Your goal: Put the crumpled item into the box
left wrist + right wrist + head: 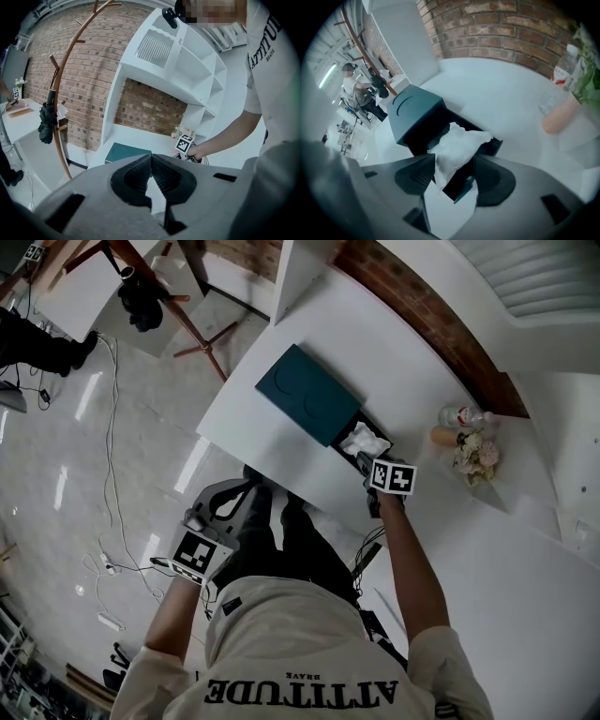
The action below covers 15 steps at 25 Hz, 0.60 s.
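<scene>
We judge that the task is at its release step. The crumpled item [458,143], a white ball of paper, lies in the open dark part of the box [408,111]. In the head view this part is just right of the teal cover, near the middle of the frame. The box stands on the white surface [412,352], close to its near edge.

The right gripper [452,177] points steeply down over this open part. In the right gripper view its jaws stand wide apart, and the lower end of the paper reaches between them. It seems to lie against the jaw at the left of the frame, but nothing presses it from both sides, so we read this as no grip. Part of the paper rises above the box rim.

The left gripper [151,174] is at the lower left of the head view, off the surface and near the person's body. In its own view the jaws meet at the tips with nothing between them.

The next move, as we judge it, is to lift the right gripper straight up and away with the jaws kept apart, so that the paper does not follow the jaw it touches. If the paper comes out a little, a light push down can settle it. Whether the cover must be slid closed afterwards, the task does not say.
</scene>
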Motion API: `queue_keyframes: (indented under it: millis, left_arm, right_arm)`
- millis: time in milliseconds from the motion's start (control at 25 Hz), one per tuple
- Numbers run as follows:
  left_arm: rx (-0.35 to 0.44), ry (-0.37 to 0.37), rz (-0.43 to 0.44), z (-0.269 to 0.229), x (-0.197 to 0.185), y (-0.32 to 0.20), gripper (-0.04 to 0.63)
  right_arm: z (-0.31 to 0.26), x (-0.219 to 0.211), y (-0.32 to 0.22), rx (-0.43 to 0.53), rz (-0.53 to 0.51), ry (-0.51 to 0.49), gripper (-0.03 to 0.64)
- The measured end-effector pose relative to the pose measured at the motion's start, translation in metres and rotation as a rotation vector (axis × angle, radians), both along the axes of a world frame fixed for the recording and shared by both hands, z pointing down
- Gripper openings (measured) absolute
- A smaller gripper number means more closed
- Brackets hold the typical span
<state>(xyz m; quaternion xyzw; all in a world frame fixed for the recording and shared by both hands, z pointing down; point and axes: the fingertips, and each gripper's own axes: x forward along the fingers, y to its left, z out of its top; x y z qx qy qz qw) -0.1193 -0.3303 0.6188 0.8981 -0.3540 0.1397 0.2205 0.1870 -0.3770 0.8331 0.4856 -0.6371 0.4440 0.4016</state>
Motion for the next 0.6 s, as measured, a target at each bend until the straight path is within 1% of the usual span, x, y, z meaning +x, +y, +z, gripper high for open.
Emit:
queue_keyframes:
  millis: [120,240,320,440,600]
  left_arm:
    - [-0.008,0.006,0.014,-0.001,-0.001,0.0,0.026]
    - [-0.005,0.008,0.025,-0.001,-0.002,-0.001,0.026]
    - [-0.002,0.007,0.033,0.0,-0.004,-0.001,0.026]
    - [0.009,0.005,0.051,0.002,-0.008,0.001,0.026]
    - [0.008,0.011,0.071,0.001,-0.011,0.001,0.026]
  right_arm:
    - [0.0,0.008,0.006,-0.006,-0.009,0.009,0.236]
    - [0.005,0.002,0.009,-0.023,-0.05,-0.008,0.236]
    - [0.007,0.0,0.007,-0.02,-0.069,0.005,0.236]
    - [0.0,0.004,0.006,0.012,-0.041,0.028,0.236]
    - [-0.023,0.01,0.009,0.074,-0.01,0.039,0.236]
